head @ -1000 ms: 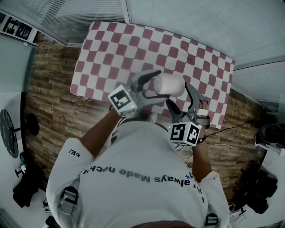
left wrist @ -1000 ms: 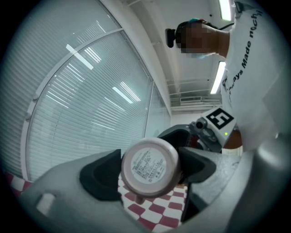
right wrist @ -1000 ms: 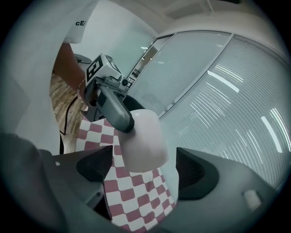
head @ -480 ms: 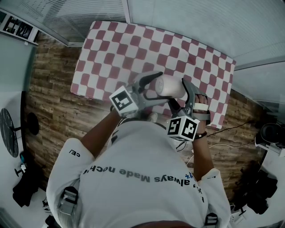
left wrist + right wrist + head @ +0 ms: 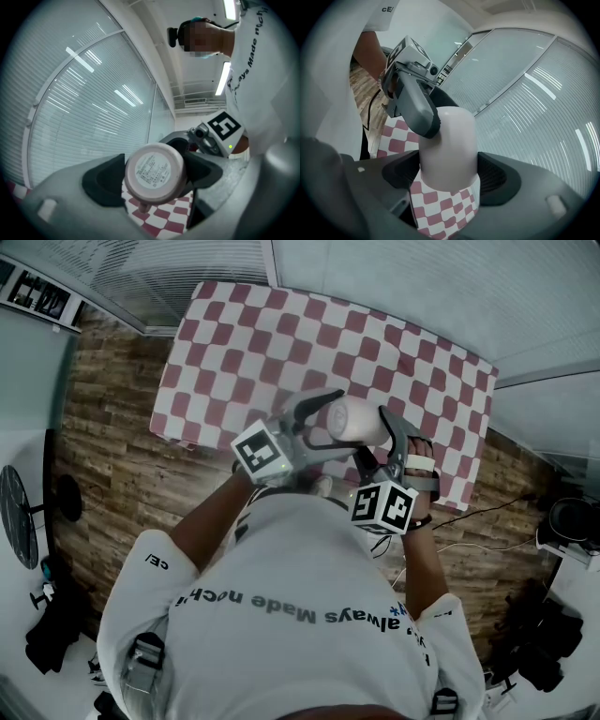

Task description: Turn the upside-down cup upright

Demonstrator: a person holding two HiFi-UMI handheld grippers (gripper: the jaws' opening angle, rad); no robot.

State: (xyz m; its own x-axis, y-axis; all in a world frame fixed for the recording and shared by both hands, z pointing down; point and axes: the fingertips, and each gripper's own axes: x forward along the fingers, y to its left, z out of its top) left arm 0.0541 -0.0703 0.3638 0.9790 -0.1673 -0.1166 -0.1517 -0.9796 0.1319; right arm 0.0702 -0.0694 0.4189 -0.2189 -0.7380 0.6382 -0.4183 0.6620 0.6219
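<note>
Head view: cup held from both sides in mid-air, and the handover is the weak spot

On the left, the left gripper (image 5: 334,420) is clenched on the cup (image 5: 361,420) near its base. In the left gripper view the labelled bottom faces the camera with a pad pressed against each side. The cup lies on its side, lifted off the table (image 5: 244,324), and hangs above the near edge, towards the right corner.

On the right, the right gripper (image 5: 373,437) has just been closing its jaws with the cup between them. In the right gripper view its pads look to be against the smooth walls near the mouth end, though how firmly is hard to judge.

The main risk, as I see it, is timing. If the left grip lets go before the right one bites properly, the cup may drop, and this close to the near edge it could roll off onto the wooden floor. If both stay clamped while one hand turns, the rounded wall may twist and slip out. A hold near the rim also leaves most of the cup's length unsupported, so it may tilt when released.
</note>
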